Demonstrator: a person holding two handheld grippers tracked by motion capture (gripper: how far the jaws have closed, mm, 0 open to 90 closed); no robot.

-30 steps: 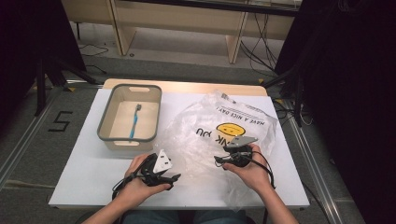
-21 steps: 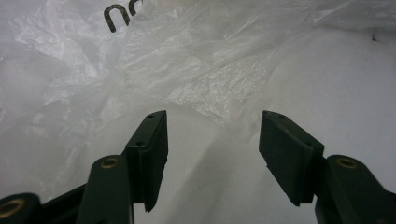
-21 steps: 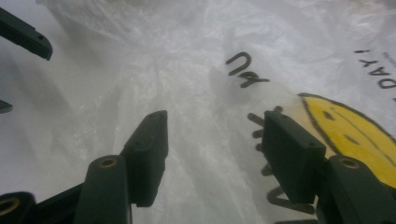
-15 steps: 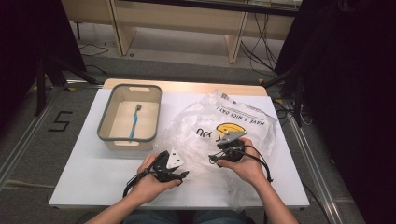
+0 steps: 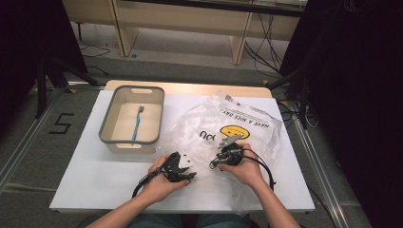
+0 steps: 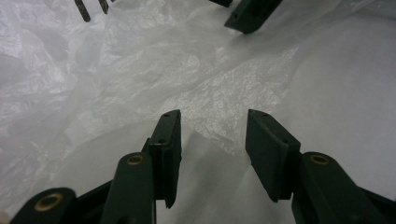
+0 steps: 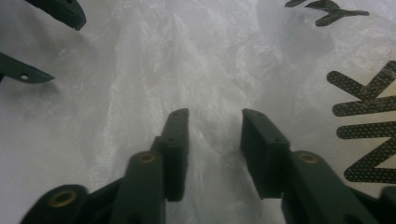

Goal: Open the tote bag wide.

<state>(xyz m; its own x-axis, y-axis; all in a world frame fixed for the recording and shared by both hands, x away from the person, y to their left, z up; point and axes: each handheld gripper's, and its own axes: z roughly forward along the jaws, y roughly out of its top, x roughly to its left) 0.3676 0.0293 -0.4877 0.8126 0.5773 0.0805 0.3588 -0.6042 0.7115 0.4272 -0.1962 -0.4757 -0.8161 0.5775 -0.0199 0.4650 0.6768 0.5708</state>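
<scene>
The bag point(image 5: 228, 128) is spread flat and crumpled on the right half of the desk point(image 5: 95, 180), its printed face up and its long axis running from the near middle of the desk toward the far right corner. Its near-left edge is the part that matters for the coming move: it lies directly ahead of both pairs of fingers.

The left gripper point(image 5: 187, 172) is held low at that edge, pointing right toward the bag. In the left gripper view its fingers point(image 6: 170, 144) are seen parted, with film lying between and below them but nothing clamped. The right gripper point(image 5: 215, 164) is held just beside it, already over the bag, pointing left. In the right gripper view its fingers point(image 7: 177, 140) are likewise parted and empty, with creased film under them and the black lettering point(image 7: 369, 116) off to one side.

The two grippers face each other closely (each gripper's view catches the other's tips at its upper edge), so little room is left between them. Both are about equally near the film; the right one is judged slightly better placed, being over it.

The bin point(image 5: 132, 121), with a toothbrush point(image 5: 137, 124) lying lengthwise inside, stands left of the bag, just beside its left edge. Open desk is available along the near edge and to the near left. The bag's far right side reaches close to the desk edge.
</scene>
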